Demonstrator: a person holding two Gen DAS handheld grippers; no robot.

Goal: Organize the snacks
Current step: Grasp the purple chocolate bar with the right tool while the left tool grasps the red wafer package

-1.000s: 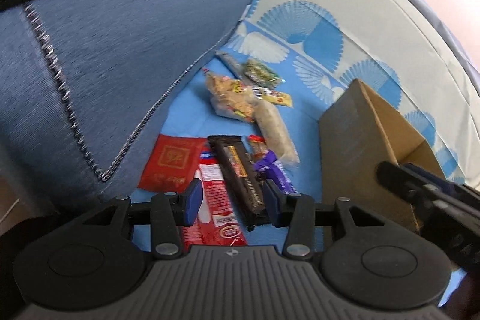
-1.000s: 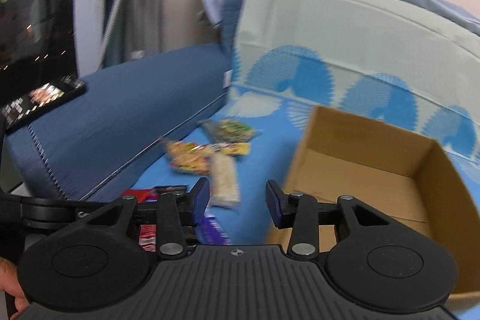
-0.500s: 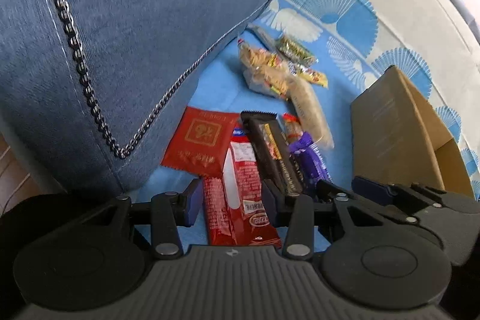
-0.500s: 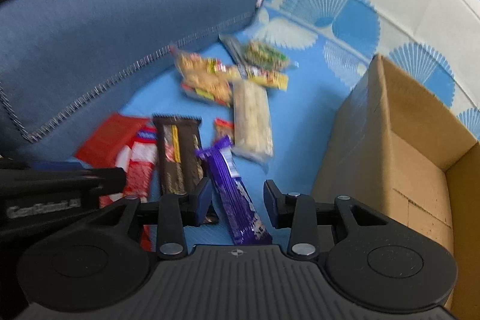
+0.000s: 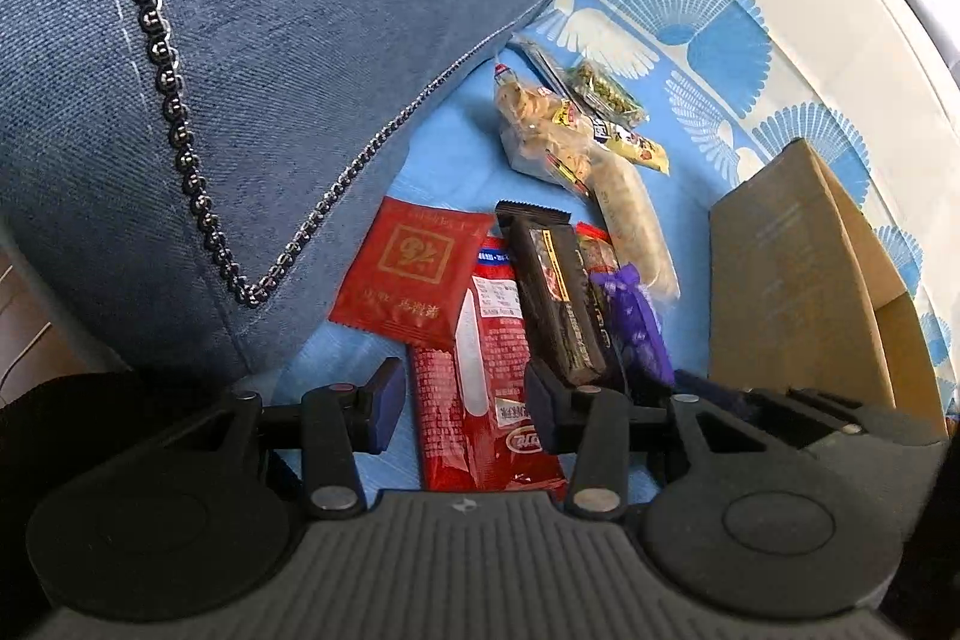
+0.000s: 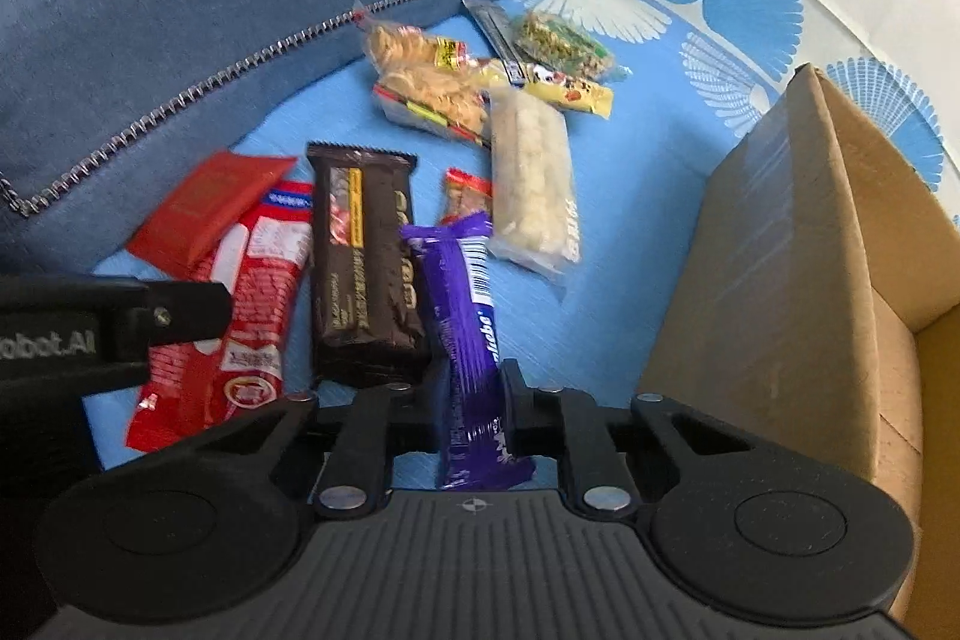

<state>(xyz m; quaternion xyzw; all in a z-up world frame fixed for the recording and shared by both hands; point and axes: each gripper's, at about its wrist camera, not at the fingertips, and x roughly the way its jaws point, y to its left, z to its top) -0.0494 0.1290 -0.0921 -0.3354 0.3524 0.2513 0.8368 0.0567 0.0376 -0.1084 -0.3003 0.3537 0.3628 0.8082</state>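
"obot.AI" on left gripper (partly cropped)

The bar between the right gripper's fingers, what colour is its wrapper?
Purple, with white lettering; the bar shows best in the right wrist view.

Left gripper jaws apart; right gripper jaws narrowed.

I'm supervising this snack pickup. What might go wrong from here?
The right hand-held gripper straddles the purple bar, which overlaps the dark chocolate bar; closing may drag that neighbour. The left hand-held gripper sits close beside it over the long red packet, so the two could collide.
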